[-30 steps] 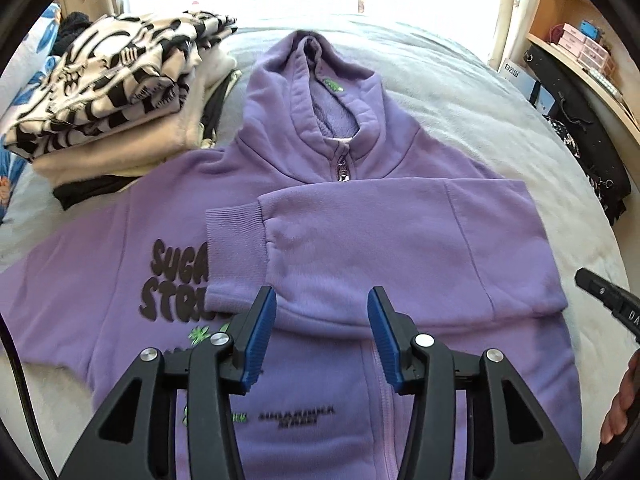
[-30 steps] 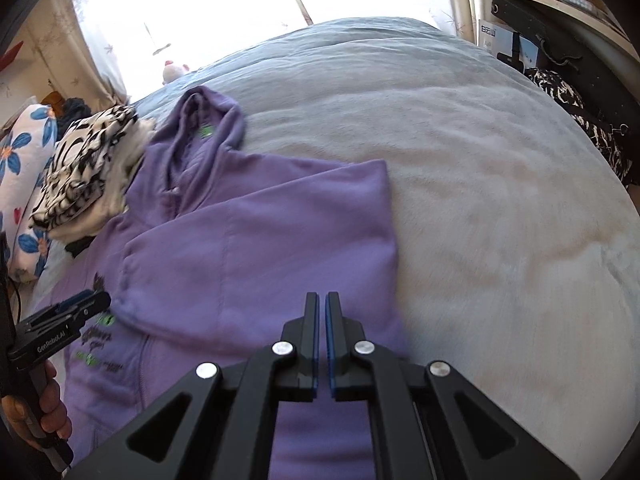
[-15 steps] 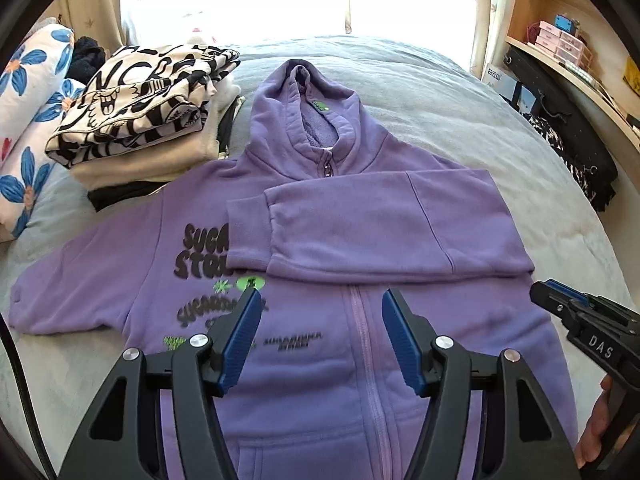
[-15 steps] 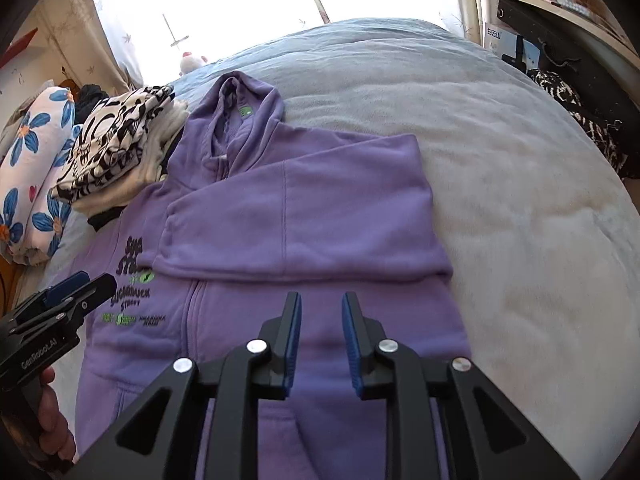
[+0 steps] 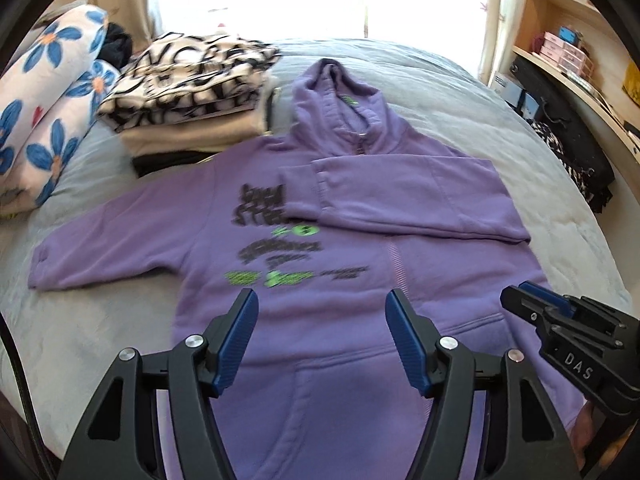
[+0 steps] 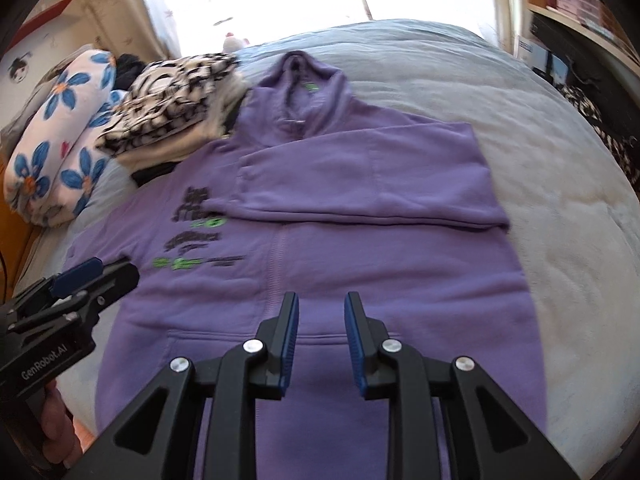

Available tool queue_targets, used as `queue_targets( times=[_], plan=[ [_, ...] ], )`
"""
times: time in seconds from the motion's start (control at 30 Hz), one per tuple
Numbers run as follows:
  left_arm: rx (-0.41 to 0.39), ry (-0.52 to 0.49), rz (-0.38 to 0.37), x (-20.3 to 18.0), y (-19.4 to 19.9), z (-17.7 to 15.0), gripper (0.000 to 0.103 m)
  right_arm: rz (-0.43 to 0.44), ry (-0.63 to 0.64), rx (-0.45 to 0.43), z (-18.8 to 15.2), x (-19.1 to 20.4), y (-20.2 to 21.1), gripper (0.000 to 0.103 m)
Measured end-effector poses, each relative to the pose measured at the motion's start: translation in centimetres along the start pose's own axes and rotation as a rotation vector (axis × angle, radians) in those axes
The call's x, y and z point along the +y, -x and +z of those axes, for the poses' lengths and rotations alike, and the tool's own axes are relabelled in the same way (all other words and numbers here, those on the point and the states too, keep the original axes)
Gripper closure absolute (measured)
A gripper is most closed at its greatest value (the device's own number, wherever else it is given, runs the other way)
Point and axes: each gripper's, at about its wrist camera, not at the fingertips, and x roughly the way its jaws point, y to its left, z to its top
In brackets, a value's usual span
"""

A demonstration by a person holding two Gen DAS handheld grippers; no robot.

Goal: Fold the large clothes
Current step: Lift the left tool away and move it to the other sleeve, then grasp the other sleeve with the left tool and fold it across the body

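Note:
A purple zip hoodie (image 5: 340, 312) lies face up on the grey bed, hood away from me; it also shows in the right wrist view (image 6: 360, 264). Its right sleeve (image 5: 400, 196) is folded across the chest. Its left sleeve (image 5: 108, 248) lies spread out to the left. My left gripper (image 5: 322, 340) is open and empty above the lower front of the hoodie. My right gripper (image 6: 322, 340) is open and empty above the hem area, and it shows at the right edge of the left wrist view (image 5: 560, 332).
A stack of folded clothes (image 5: 192, 96) with a black-and-white patterned top sits at the back left, beside the hood. Flowered pillows (image 5: 44, 108) lie at the far left. Wooden shelves (image 5: 580, 52) and dark bags (image 5: 576, 152) line the right side. Bare grey blanket (image 6: 560, 200) lies right of the hoodie.
Both grippers pulled back from the folded sleeve toward the hoodie's hem. The right gripper went from shut to open. The left gripper opened wider.

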Motion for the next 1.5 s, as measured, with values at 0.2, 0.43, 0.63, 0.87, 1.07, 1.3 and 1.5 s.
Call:
queue_targets(
  times=[0.2, 0.43, 0.63, 0.87, 1.07, 1.3, 1.5],
  plan=[
    [0.016, 0.053, 0.039, 6.1, 0.8, -1.4, 0.037, 0.036, 0.073, -0.034, 0.3, 5.4, -0.4, 0.080],
    [0.065, 0.169, 0.059, 15.3, -0.4, -2.9, 0.037, 0.063, 0.137, -0.073, 1.4, 11.3, -2.3, 0.080],
    [0.087, 0.272, 0.042, 22.3, -1.9, -3.8, 0.037, 0.074, 0.198, -0.050, 2.2, 16.4, -5.9, 0.080],
    [0.071, 0.442, -0.099, 30.8, -4.1, -5.4, 0.037, 0.088, 0.234, -0.003, 2.2, 20.5, -10.4, 0.080],
    [0.036, 0.600, -0.115, 38.7, -5.8, -6.1, 0.037, 0.083, 0.261, 0.038, 2.2, 22.7, -13.5, 0.080],
    [0.023, 0.721, -0.166, 44.4, -8.9, -6.0, 0.037, 0.087, 0.274, 0.049, 2.4, 24.3, -15.6, 0.080],
    [-0.001, 0.753, -0.083, 46.2, -10.6, -4.4, 0.084, 0.095, 0.281, 0.063, 2.3, 24.7, -16.2, 0.080]
  ],
)
